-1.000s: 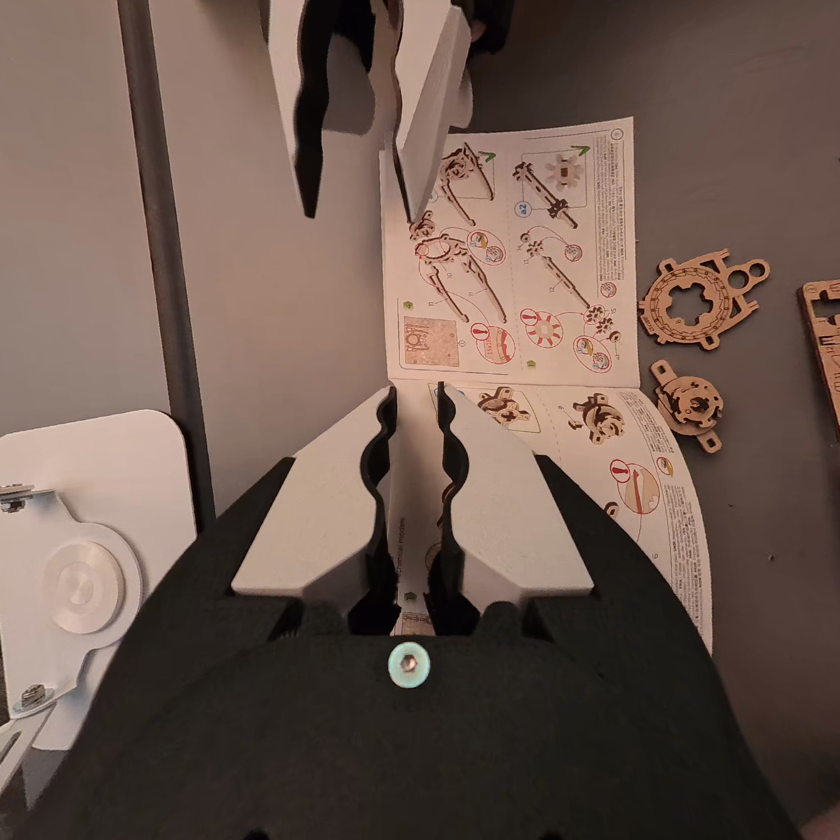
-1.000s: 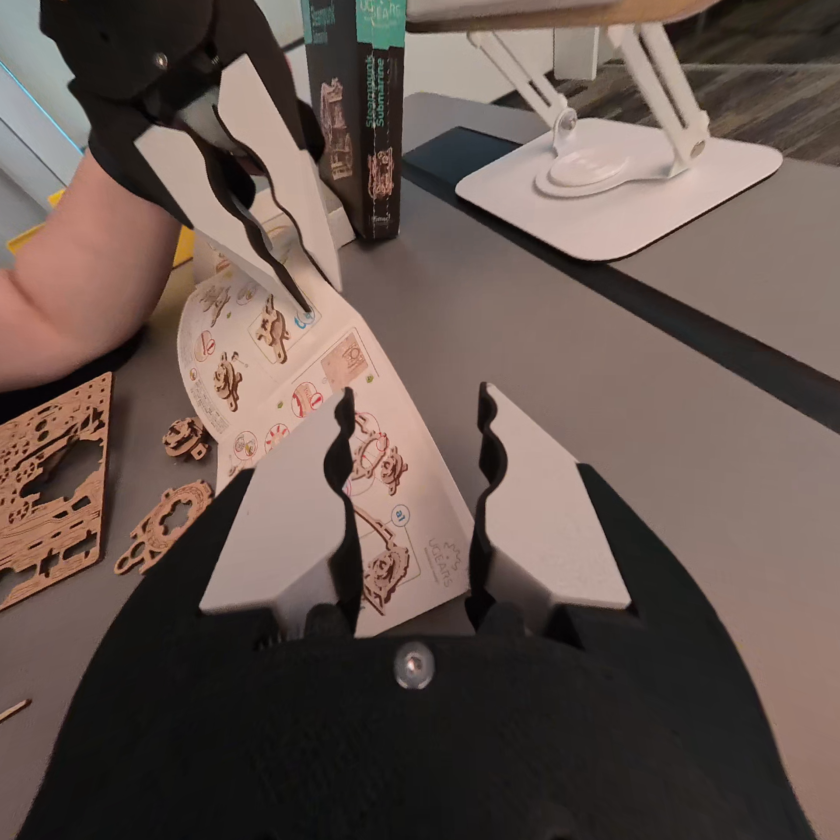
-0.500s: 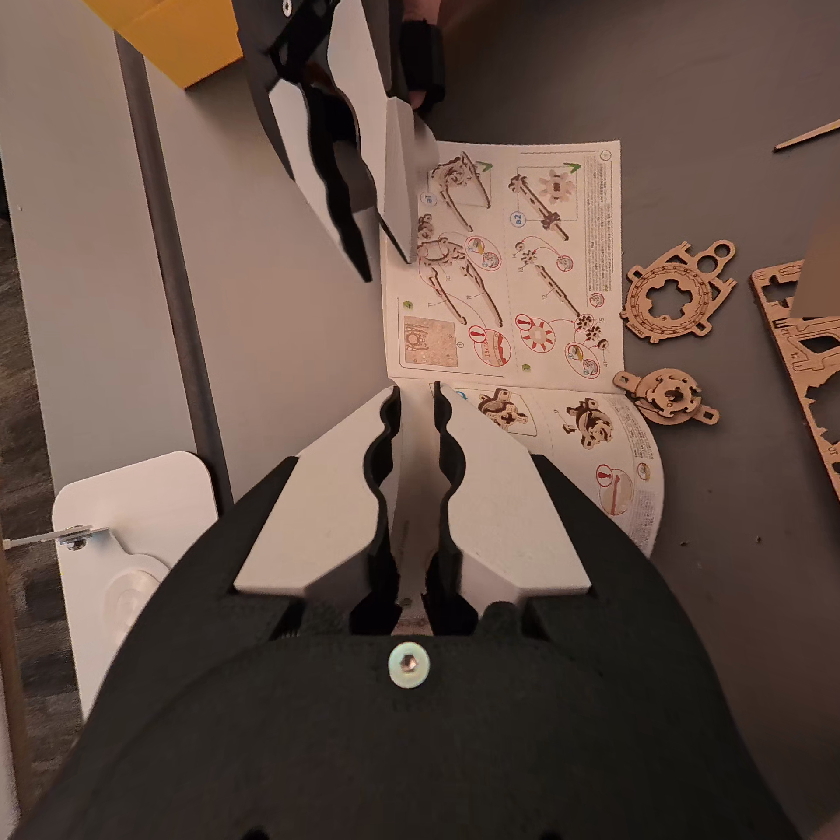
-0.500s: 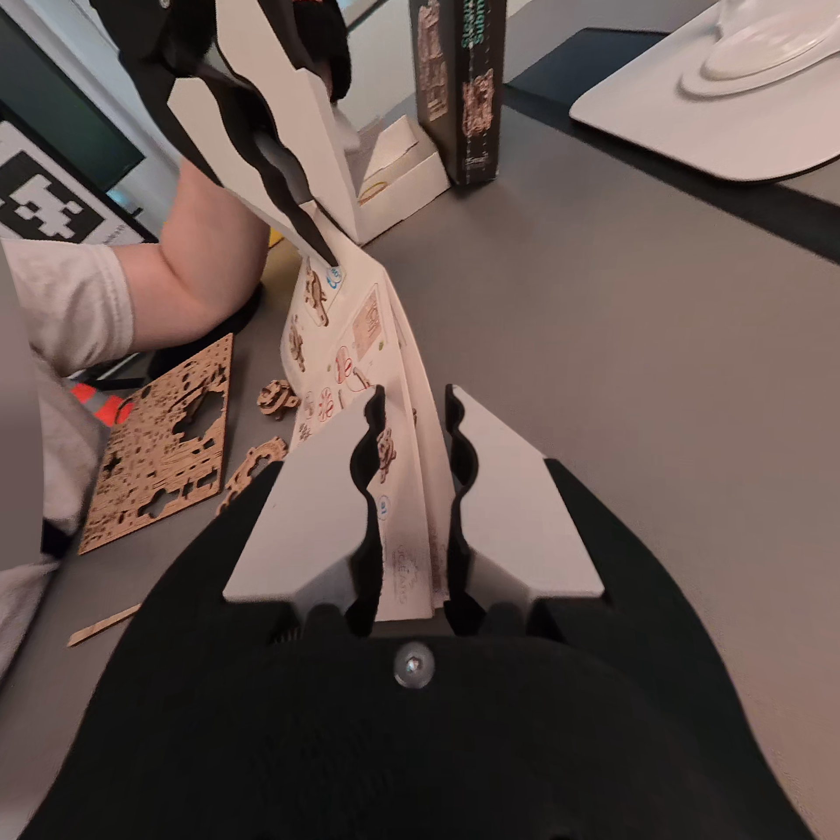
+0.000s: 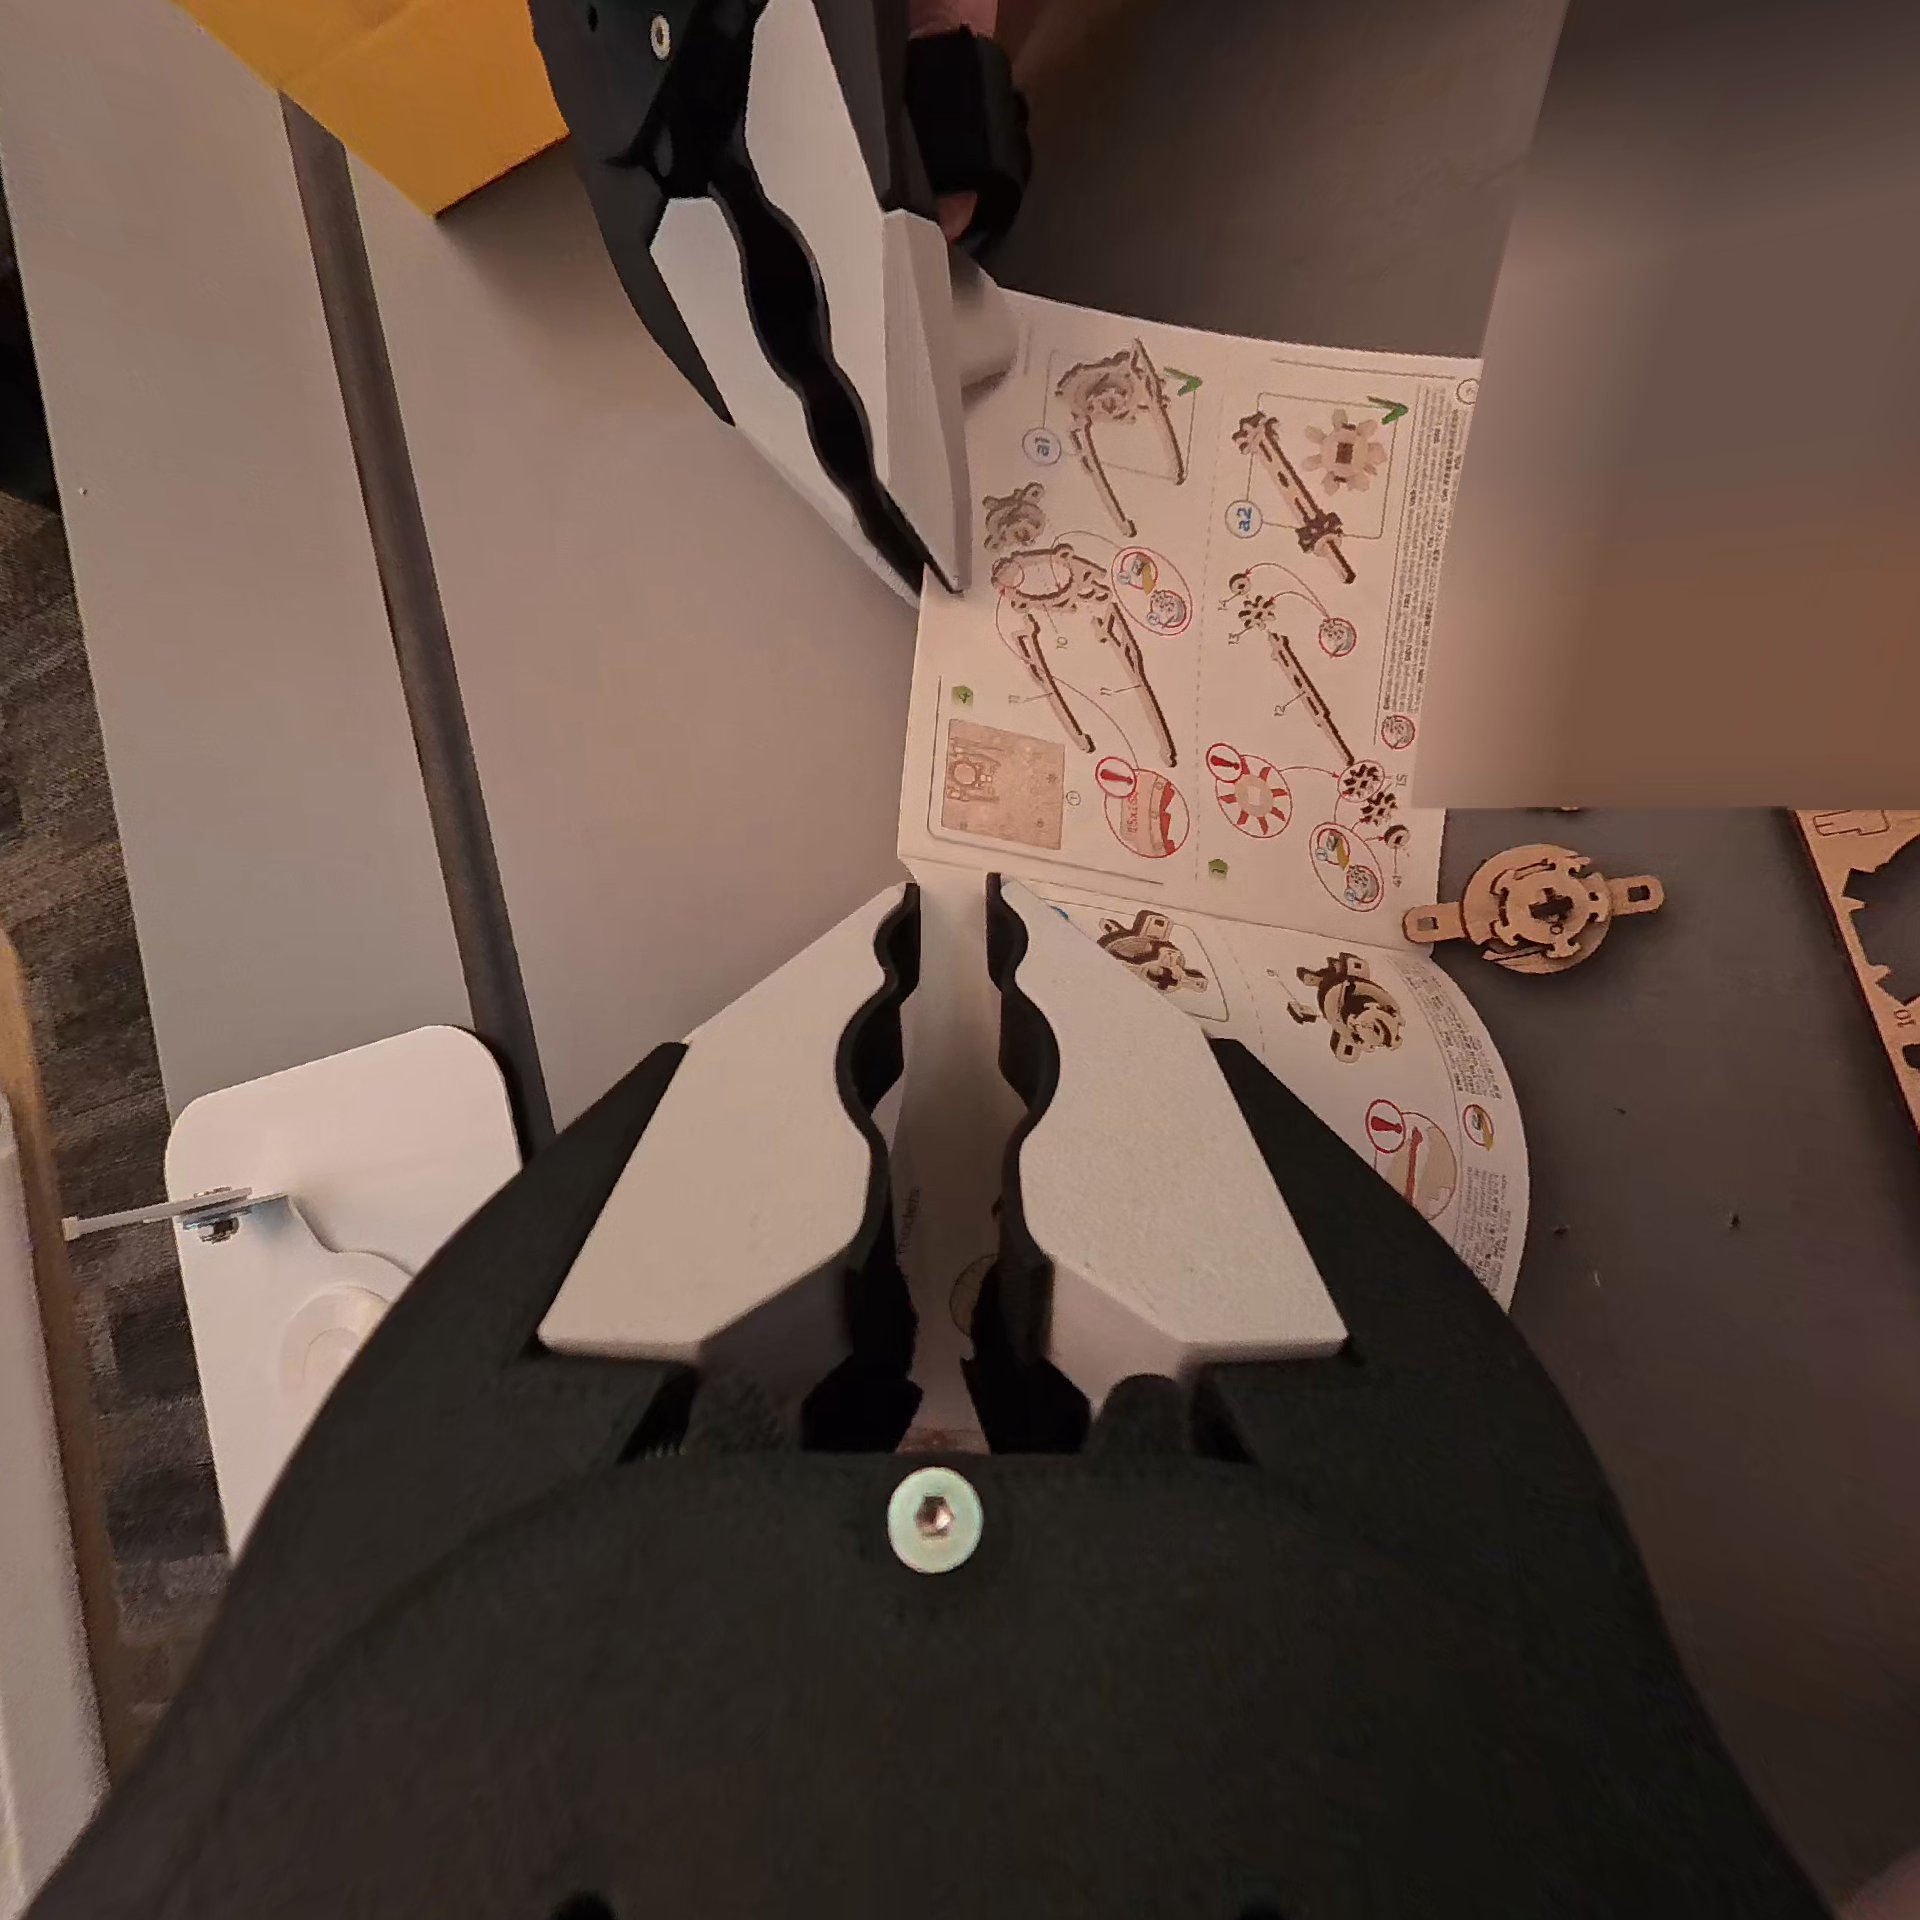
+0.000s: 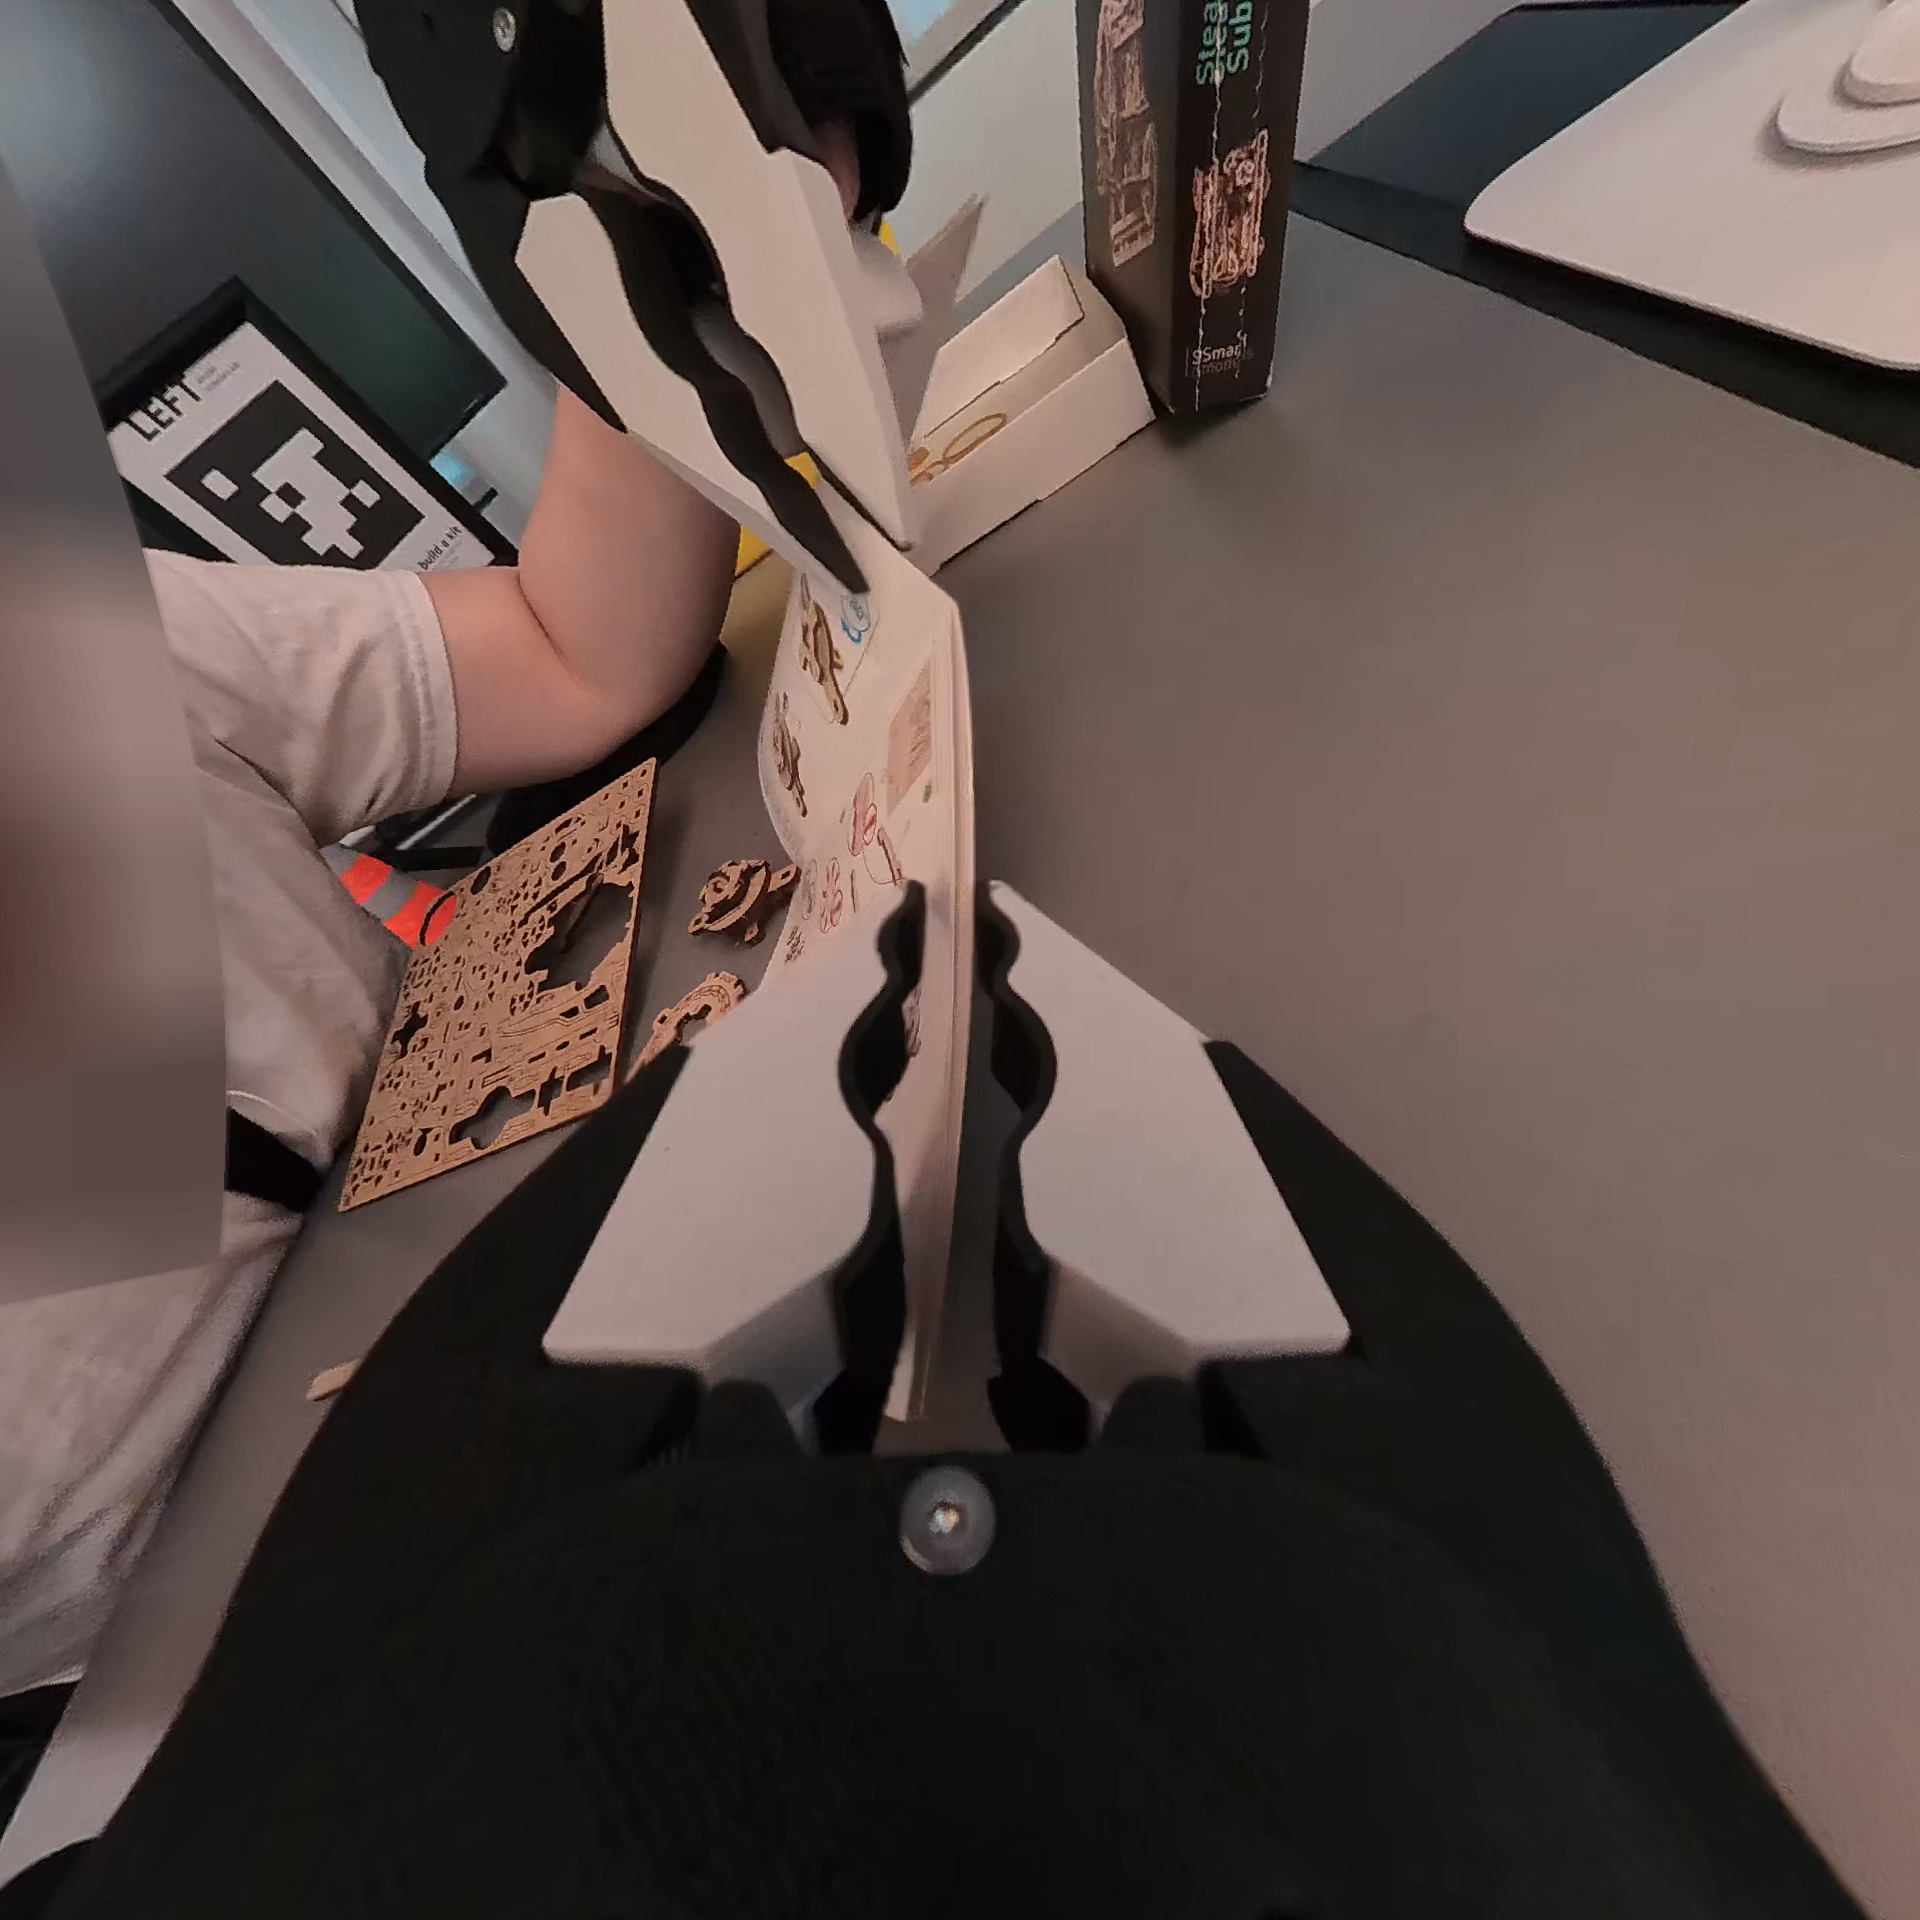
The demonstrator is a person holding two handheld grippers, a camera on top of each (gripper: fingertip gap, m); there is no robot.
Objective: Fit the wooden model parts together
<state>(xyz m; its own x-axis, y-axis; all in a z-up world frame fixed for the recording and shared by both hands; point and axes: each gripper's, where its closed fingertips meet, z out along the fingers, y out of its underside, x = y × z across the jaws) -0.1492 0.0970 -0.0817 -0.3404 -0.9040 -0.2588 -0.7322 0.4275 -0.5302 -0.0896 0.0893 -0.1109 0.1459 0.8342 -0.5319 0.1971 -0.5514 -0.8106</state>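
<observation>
Both grippers hold a white instruction booklet (image 5: 1174, 644) above the grey table (image 6: 1455, 831). My left gripper (image 5: 951, 894) is shut on its near edge. My right gripper (image 6: 945, 896) is shut on the opposite edge, so the booklet (image 6: 935, 790) stands almost on edge between them. The right gripper also shows in the left wrist view (image 5: 935, 577), and the left gripper shows in the right wrist view (image 6: 862, 566). On the table lie a small round wooden assembly (image 5: 1532, 914) (image 6: 738, 899), a wooden ring part (image 6: 691, 1018) and a cut-out wooden sheet (image 6: 509, 997) (image 5: 1870, 935).
An upright black box (image 6: 1184, 197) and an open white box (image 6: 1023, 416) stand at the back. A white stand base (image 6: 1714, 239) (image 5: 343, 1195) sits beyond a dark table seam. A person's arm (image 6: 582, 644) is at the left. A thin wooden stick (image 6: 332, 1380) lies nearby. The grippers' ends are close to 8 centimeters from one another.
My right gripper has closed on the booklet's edge. Both grippers have raised the booklet and tipped it from lying flat to nearly on edge.
</observation>
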